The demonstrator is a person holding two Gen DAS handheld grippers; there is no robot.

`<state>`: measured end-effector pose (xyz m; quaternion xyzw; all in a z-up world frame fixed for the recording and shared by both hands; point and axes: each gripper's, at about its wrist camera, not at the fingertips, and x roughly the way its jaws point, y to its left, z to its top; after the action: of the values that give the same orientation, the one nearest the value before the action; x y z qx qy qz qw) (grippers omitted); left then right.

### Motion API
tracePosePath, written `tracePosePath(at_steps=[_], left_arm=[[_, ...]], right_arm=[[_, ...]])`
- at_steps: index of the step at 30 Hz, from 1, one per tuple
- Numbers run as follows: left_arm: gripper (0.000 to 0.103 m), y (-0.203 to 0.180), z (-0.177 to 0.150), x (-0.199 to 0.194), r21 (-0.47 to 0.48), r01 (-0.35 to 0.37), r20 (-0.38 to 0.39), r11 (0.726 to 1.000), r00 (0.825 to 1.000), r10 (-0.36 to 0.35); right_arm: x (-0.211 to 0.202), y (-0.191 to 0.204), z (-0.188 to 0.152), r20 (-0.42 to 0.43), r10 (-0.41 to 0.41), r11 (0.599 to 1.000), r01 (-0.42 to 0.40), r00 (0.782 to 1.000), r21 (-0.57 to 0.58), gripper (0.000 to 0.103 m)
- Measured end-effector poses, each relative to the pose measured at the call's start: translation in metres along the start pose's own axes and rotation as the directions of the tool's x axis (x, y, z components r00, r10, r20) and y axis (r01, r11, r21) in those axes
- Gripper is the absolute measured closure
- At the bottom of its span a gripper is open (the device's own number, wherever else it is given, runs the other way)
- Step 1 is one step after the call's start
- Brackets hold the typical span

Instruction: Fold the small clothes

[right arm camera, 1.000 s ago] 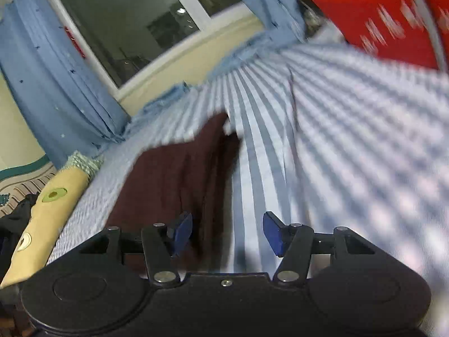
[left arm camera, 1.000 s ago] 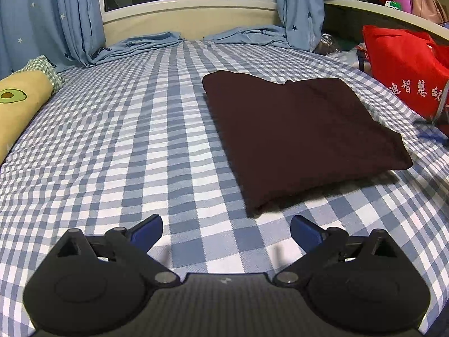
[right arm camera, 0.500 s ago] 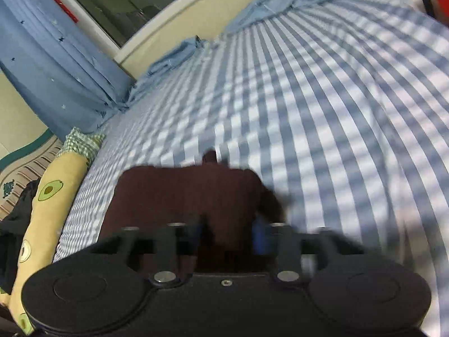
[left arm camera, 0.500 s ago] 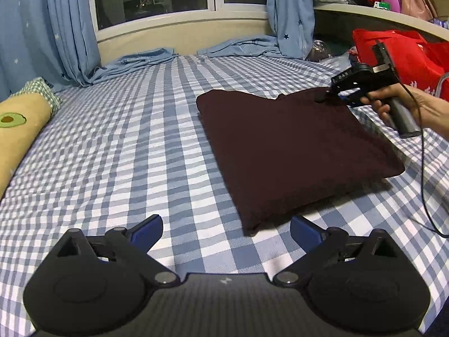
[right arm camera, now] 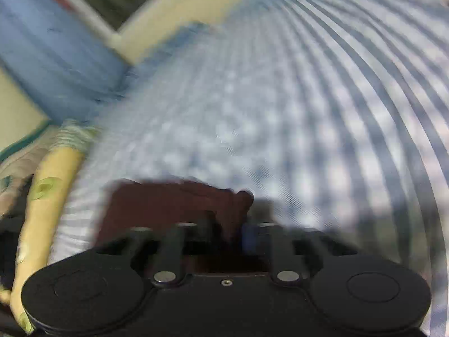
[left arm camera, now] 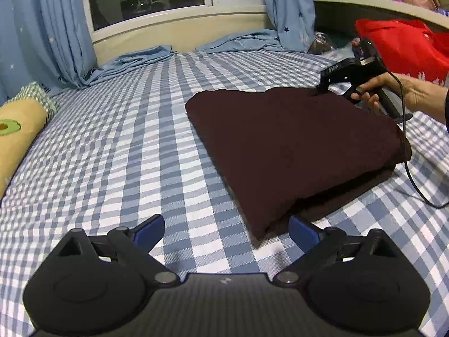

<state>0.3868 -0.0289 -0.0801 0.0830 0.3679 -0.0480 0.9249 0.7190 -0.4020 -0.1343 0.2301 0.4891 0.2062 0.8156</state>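
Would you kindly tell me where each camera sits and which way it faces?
Left wrist: on the left gripper near the bed's near edge, facing the window; its jaws are wide open, and the right hand shows.
Right wrist: on the right gripper at the cloth's far corner, angled down across the bed, blurred; its jaws are opening over cloth.
Shared: cloth, bed, pillow.

I see one dark maroon garment [left arm camera: 294,146], folded into a thick, roughly square stack of several layers. It lies flat on the blue-and-white checked bed [left arm camera: 118,146], right of centre, one corner pointing toward my left camera. In my right view its far edge [right arm camera: 174,205] shows blurred, slightly rumpled.
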Motion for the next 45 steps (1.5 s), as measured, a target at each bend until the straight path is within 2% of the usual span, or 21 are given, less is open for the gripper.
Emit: tracePosePath(at_steps=[2, 4, 7, 10, 13, 15, 16, 18, 21, 23, 25, 28, 30, 32, 36, 37, 38, 40, 41, 43, 45], left_arm=[[0.006, 0.000, 0.001, -0.002, 0.010, -0.006, 0.012, 1.000, 1.000, 0.006], [0.006, 0.002, 0.003, -0.004, 0.013, -0.006, 0.038, 1.000, 0.999, 0.005], [0.005, 0.000, 0.002, -0.001, 0.035, -0.009, 0.075, 0.999, 0.997, 0.006], [0.006, -0.013, -0.006, 0.010, 0.076, -0.019, 0.065, 0.997, 0.998, 0.014], [0.006, -0.028, -0.014, 0.018, 0.098, -0.019, 0.081, 0.995, 0.997, 0.011], [0.007, -0.039, -0.019, 0.028, 0.137, -0.052, 0.074, 0.989, 0.996, 0.042], [0.009, -0.044, -0.021, 0.033, 0.155, -0.088, 0.083, 0.984, 0.994, 0.076], [0.010, -0.047, -0.022, 0.037, 0.133, -0.142, 0.119, 0.981, 0.985, 0.126], [0.009, -0.043, -0.019, 0.041, 0.053, -0.139, 0.153, 0.989, 0.980, 0.130], [0.010, -0.045, -0.017, 0.051, 0.064, -0.170, 0.135, 0.983, 0.978, 0.160], [0.010, -0.046, -0.013, 0.051, 0.053, -0.211, 0.164, 0.976, 0.966, 0.199], [0.004, -0.045, -0.014, 0.055, 0.074, -0.271, 0.168, 0.960, 0.952, 0.256], [0.004, -0.045, -0.024, 0.064, 0.108, -0.289, 0.130, 0.951, 0.953, 0.275], [0.004, -0.046, -0.031, 0.065, 0.109, -0.287, 0.141, 0.952, 0.952, 0.271], [0.005, -0.048, -0.024, 0.062, 0.090, -0.314, 0.168, 0.945, 0.940, 0.296], [0.006, -0.050, -0.022, 0.061, 0.090, -0.322, 0.172, 0.943, 0.937, 0.303], [0.006, -0.051, -0.019, 0.062, 0.092, -0.330, 0.174, 0.940, 0.934, 0.311], [0.006, -0.050, -0.015, 0.062, 0.083, -0.352, 0.177, 0.932, 0.926, 0.334], [0.006, -0.047, -0.013, 0.060, 0.065, -0.365, 0.180, 0.929, 0.920, 0.349], [0.006, -0.036, -0.012, 0.053, 0.005, -0.385, 0.192, 0.923, 0.906, 0.377], [0.006, -0.024, -0.016, 0.051, -0.038, -0.360, 0.172, 0.932, 0.917, 0.361]], right_arm=[[-0.009, -0.022, -0.009, 0.070, 0.108, 0.985, -0.116, 0.992, 0.124, 0.031], [-0.033, -0.035, -0.020, 0.132, 0.132, 0.973, -0.153, 0.982, 0.170, 0.030], [-0.082, -0.037, -0.051, 0.148, 0.200, 0.975, -0.212, 0.969, 0.069, 0.031], [-0.134, -0.028, -0.101, 0.107, 0.260, 0.965, -0.257, 0.960, -0.040, 0.031], [-0.171, -0.013, -0.151, 0.111, 0.250, 0.965, -0.239, 0.962, -0.105, 0.031], [-0.186, -0.010, -0.169, 0.137, 0.253, 0.965, -0.240, 0.958, -0.109, 0.031], [-0.191, -0.010, -0.175, 0.146, 0.256, 0.964, -0.241, 0.956, -0.109, 0.031], [-0.194, -0.006, -0.192, 0.164, 0.242, 0.967, -0.224, 0.956, -0.123, 0.031], [-0.189, -0.005, -0.208, 0.184, 0.250, 0.966, -0.233, 0.951, -0.109, 0.031], [-0.185, -0.004, -0.213, 0.190, 0.258, 0.965, -0.244, 0.947, -0.091, 0.031], [-0.183, -0.001, -0.219, 0.198, 0.266, 0.964, -0.254, 0.944, -0.083, 0.031], [-0.187, 0.000, -0.230, 0.198, 0.284, 0.959, -0.272, 0.938, -0.084, 0.033], [-0.185, 0.002, -0.236, 0.189, 0.267, 0.962, -0.250, 0.945, -0.109, 0.035], [-0.180, 0.000, -0.241, 0.171, 0.249, 0.966, -0.232, 0.953, -0.113, 0.035], [-0.171, -0.005, -0.247, 0.199, 0.272, 0.961, -0.256, 0.942, -0.102, 0.036], [-0.168, -0.004, -0.247, 0.204, 0.285, 0.958, -0.270, 0.936, -0.100, 0.042], [-0.165, -0.001, -0.245, 0.206, 0.300, 0.953, -0.283, 0.932, -0.107, 0.057], [-0.161, 0.010, -0.240, 0.197, 0.290, 0.953, -0.263, 0.937, -0.151, 0.086], [-0.160, 0.015, -0.237, 0.188, 0.291, 0.951, -0.262, 0.938, -0.165, 0.089], [-0.164, 0.017, -0.233, 0.206, 0.333, 0.939, -0.306, 0.920, -0.154, 0.091], [-0.172, 0.017, -0.233, 0.226, 0.373, 0.926, -0.345, 0.900, -0.157, 0.092]])
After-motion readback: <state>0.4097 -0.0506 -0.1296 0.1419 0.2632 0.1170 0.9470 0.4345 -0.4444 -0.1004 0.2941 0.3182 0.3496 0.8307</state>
